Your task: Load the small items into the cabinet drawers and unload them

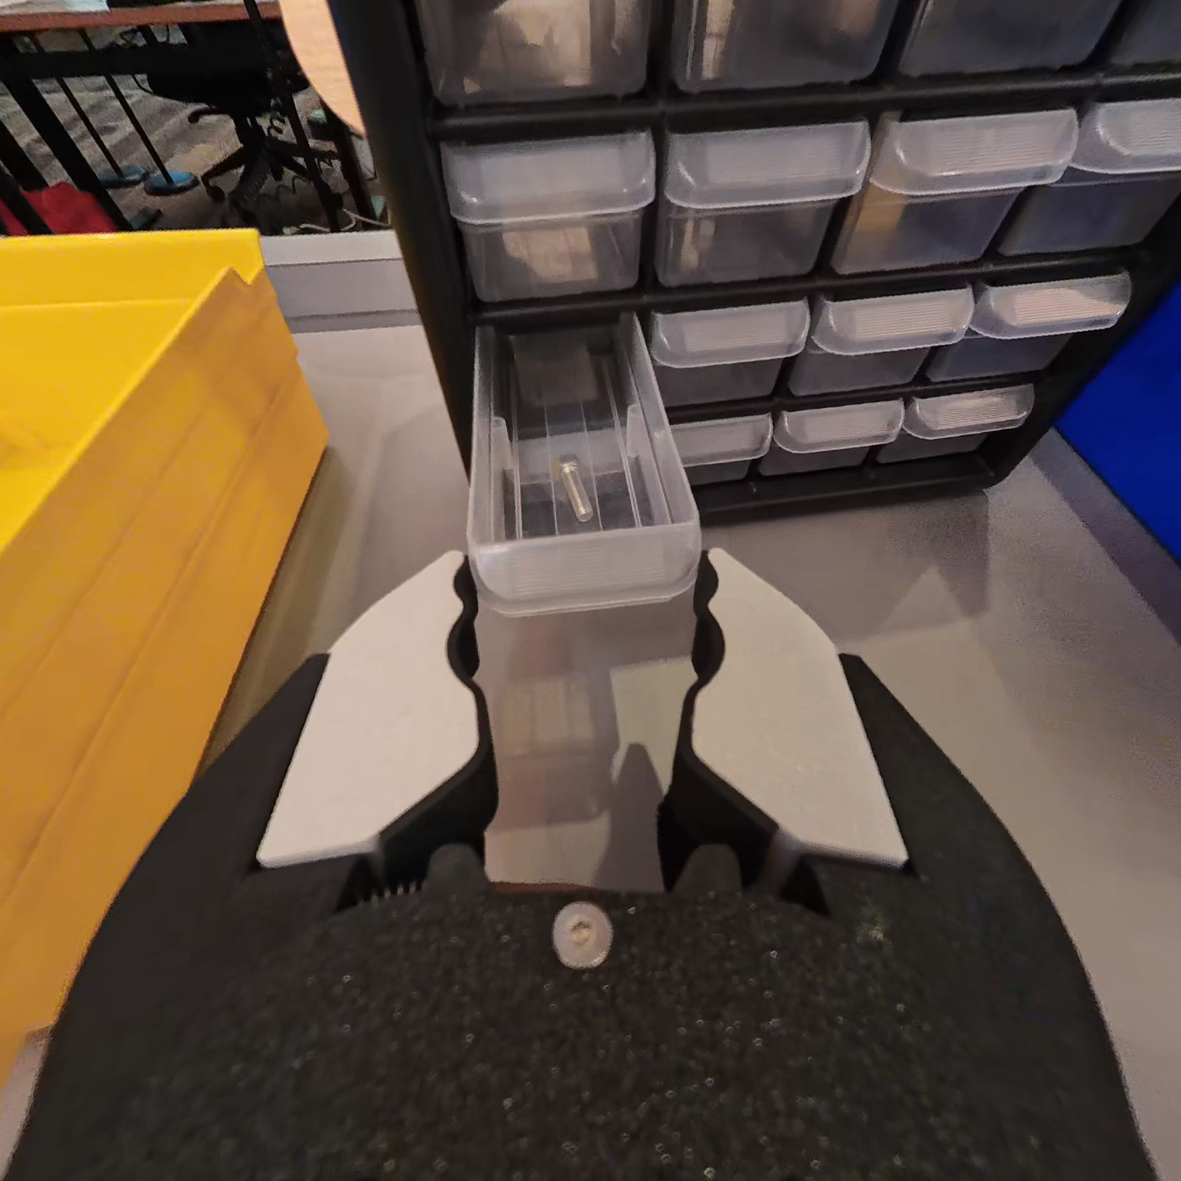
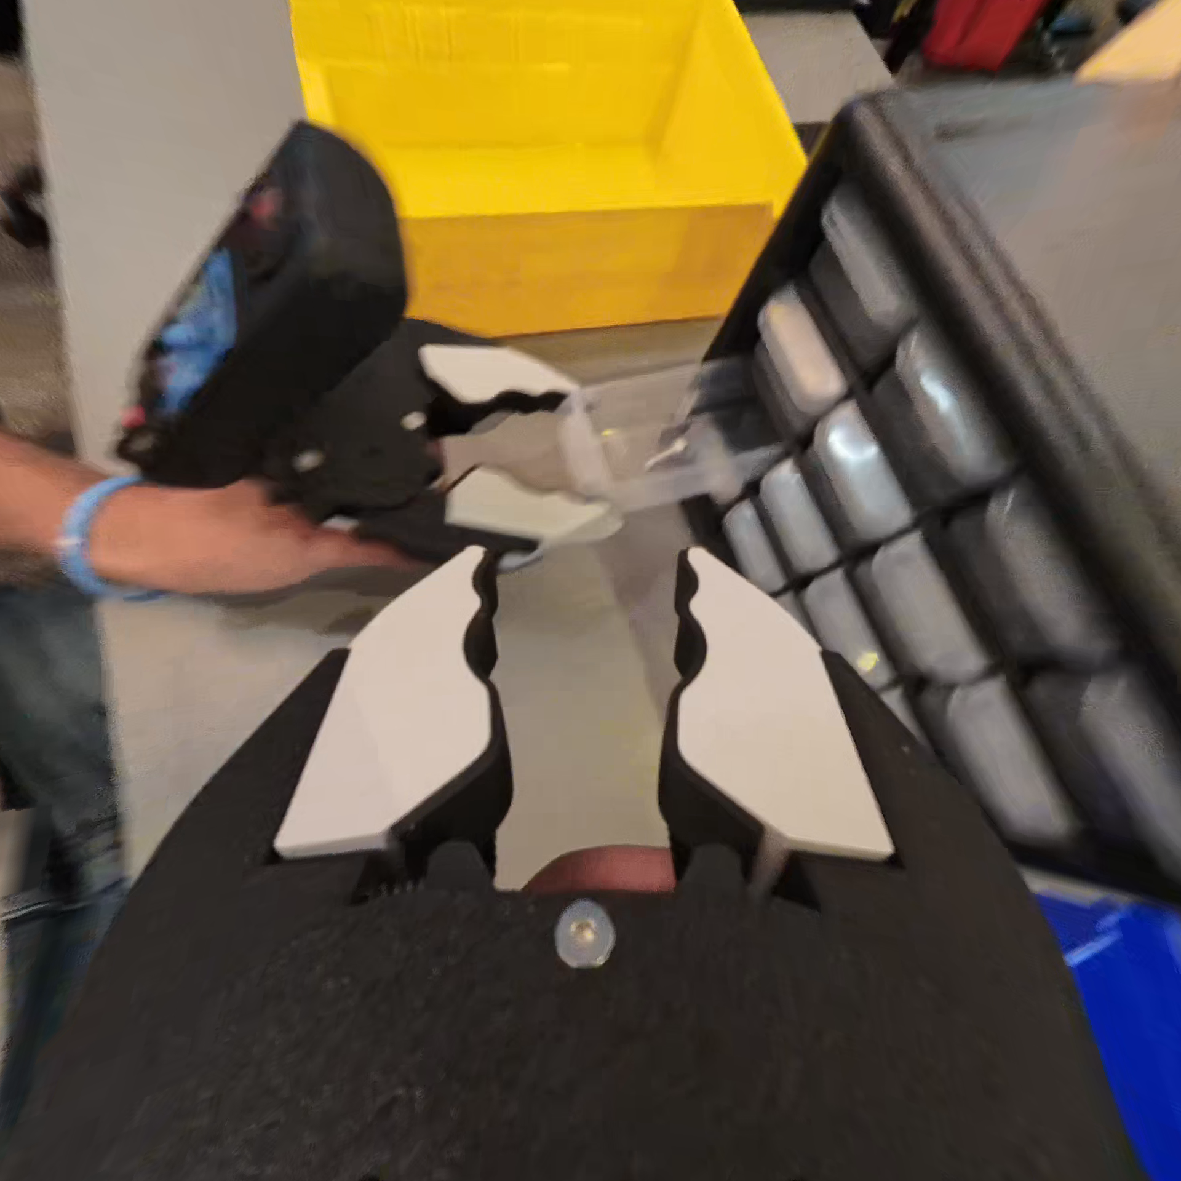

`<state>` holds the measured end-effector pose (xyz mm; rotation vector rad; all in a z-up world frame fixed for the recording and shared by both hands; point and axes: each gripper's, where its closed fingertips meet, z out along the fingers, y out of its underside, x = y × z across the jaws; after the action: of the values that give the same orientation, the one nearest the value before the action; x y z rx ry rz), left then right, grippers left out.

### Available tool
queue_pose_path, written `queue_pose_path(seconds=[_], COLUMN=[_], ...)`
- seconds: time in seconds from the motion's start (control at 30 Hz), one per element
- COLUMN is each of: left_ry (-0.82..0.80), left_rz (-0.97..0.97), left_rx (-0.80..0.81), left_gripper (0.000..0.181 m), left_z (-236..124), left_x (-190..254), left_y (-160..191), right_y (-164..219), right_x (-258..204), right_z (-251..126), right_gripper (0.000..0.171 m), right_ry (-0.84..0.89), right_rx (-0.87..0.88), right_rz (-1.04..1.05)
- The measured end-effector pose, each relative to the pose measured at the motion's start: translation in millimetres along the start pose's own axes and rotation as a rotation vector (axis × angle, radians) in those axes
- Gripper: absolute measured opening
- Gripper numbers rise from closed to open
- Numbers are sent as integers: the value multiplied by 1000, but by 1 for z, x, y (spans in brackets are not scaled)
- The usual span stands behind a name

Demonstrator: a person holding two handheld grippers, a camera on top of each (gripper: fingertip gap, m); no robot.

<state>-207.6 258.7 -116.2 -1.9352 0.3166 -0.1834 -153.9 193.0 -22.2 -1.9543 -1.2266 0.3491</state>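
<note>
A black cabinet point(image 1: 409, 192) holds rows of clear plastic drawers. One drawer point(image 1: 585, 575) in the left column is pulled well out, and a small silver screw point(image 1: 573, 489) lies inside it. My left gripper point(image 1: 585, 565) is open, with a fingertip on either side of the drawer's front lip. I cannot tell whether the tips touch it. In the blurred right wrist view, my right gripper point(image 2: 585, 562) is open and empty above the table, beside the cabinet point(image 2: 958, 447). The left gripper point(image 2: 562, 447) shows there at the open drawer point(image 2: 639, 441).
A yellow bin point(image 1: 128, 479) stands left of the cabinet and also shows in the right wrist view point(image 2: 543, 160). A blue bin point(image 1: 1125, 396) sits to the cabinet's right. The grey table point(image 1: 926, 639) spreads in front. A person's hand point(image 2: 223, 543) holds the left gripper. The tips of one gripper are about 12 cm away from the tips of the other.
</note>
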Motion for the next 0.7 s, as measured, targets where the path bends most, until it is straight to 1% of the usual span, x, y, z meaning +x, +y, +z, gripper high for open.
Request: queue_pose_path(seconds=[0.07, 0.13, 0.2, 0.27, 0.37, 0.5, 0.67, 0.7], left_ry=[9, 8, 7, 7, 6, 8, 5, 5], left_rz=[-23, -20, -6, 6, 20, 30, 35, 32], left_rx=[-9, -10, 0, 13, 23, 31, 28, 25], left_gripper=[65, 65, 65, 65, 65, 65, 65, 65], left_z=[-4, -8, -12, -14, -16, -17, -16, -16], left_x=[0, 1, 2, 3, 4, 4, 2, 2], left_y=[4, 8, 8, 6, 6, 5, 6, 6], right_y=[-14, -20, -16, -9, 3, 16, 20, 21], right_x=[22, 33, 34, 34, 27, 29, 31, 31], right_z=[34, 69, 97, 116, 130, 135, 140, 140], right_gripper=[53, 51, 49, 49, 48, 48, 47, 45], right_ry=[6, -18, -79, -112, -173, -201, -235, -240], right_rx=[-105, -204, -306, -398, -524, -679, -792, -804], right_rz=[-94, -152, -200, -242, -303, -350, -351, -355])
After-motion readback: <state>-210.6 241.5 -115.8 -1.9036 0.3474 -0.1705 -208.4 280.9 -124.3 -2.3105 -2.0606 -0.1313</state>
